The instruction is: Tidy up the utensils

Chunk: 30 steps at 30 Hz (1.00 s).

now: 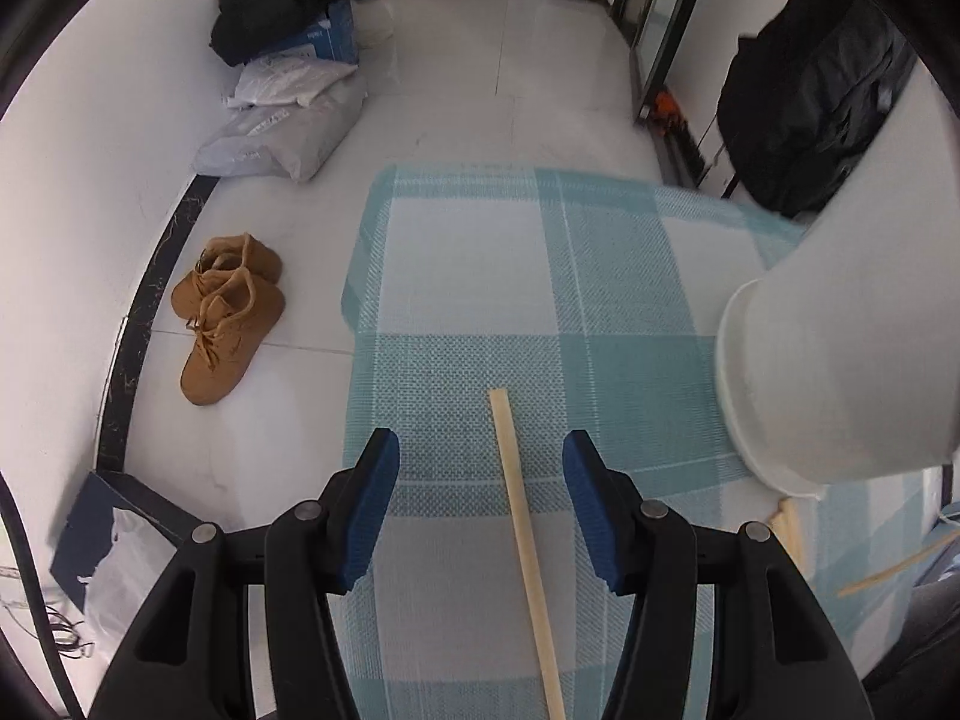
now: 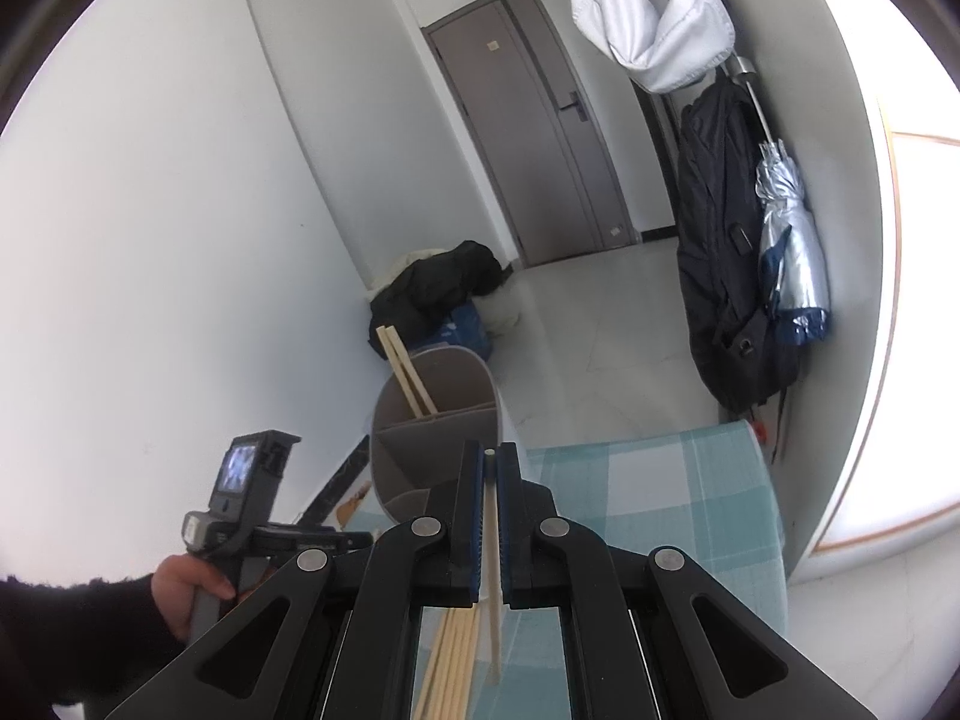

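The left hand-held gripper (image 1: pixel 480 480) points steeply down, its blue pads (image 1: pixel 372 504) standing well apart and touching nothing. The right hand-held gripper (image 2: pixel 489 462) points slightly below level with its jaws pressed together. A dark-sleeved hand (image 2: pixel 183 591) grips the left handle.

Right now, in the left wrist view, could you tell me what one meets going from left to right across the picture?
Tan boots → left gripper's left finger → single chopstick on the checked cloth → gripper's right finger → white utensil holder.
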Available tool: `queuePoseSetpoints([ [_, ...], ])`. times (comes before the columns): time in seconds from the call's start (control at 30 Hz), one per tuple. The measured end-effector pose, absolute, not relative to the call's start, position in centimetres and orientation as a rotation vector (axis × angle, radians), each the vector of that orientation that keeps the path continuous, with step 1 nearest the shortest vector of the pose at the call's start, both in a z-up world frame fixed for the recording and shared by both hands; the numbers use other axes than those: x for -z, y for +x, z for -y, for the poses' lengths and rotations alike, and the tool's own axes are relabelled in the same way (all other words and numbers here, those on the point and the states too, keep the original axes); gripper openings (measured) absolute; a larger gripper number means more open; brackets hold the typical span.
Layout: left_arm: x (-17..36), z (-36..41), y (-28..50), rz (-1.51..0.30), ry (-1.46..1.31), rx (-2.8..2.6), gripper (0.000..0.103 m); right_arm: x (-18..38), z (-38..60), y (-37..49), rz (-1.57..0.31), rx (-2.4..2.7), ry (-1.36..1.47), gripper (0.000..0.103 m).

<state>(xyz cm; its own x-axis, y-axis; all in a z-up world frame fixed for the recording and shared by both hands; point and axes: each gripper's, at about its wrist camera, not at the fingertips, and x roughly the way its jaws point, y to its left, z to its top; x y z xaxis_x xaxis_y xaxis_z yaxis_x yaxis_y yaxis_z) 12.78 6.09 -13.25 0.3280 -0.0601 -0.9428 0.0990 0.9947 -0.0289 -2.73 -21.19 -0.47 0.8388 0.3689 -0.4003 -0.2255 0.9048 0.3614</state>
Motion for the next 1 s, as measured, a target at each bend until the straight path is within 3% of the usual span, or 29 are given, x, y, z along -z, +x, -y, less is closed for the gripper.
queuePoseSetpoints([
  [0.07, 13.6, -6.1, 13.0, -1.244, 0.054, 0.059, 0.05, 0.6, 21.3, -2.5, -0.489, -0.321, 0.315, 0.003],
  [0.2, 13.3, -5.4, 13.6, -1.243, 0.069, 0.049, 0.015, 0.7, 21.4, -2.3, -0.491, -0.323, 0.313, 0.003],
  [0.27, 13.2, -5.0, 14.0, -1.254, 0.055, 0.05, 0.003, 0.8, 21.4, -2.4, -0.493, -0.325, 0.314, 0.003],
  [0.53, 11.5, -4.6, 12.7, -1.182, -0.011, 0.02, 0.002, 0.6, 21.5, -2.7, -0.484, -0.324, 0.311, 0.003],
  [0.77, 3.9, -4.8, 6.7, -0.909, -0.138, 0.12, 0.002, -0.1, 20.6, -4.2, -0.446, -0.341, 0.282, 0.003],
  [1.0, -0.6, -2.4, 0.0, -0.716, -0.09, 0.236, 0.002, -0.1, 18.7, -5.3, -0.432, -0.351, 0.219, 0.003],
])
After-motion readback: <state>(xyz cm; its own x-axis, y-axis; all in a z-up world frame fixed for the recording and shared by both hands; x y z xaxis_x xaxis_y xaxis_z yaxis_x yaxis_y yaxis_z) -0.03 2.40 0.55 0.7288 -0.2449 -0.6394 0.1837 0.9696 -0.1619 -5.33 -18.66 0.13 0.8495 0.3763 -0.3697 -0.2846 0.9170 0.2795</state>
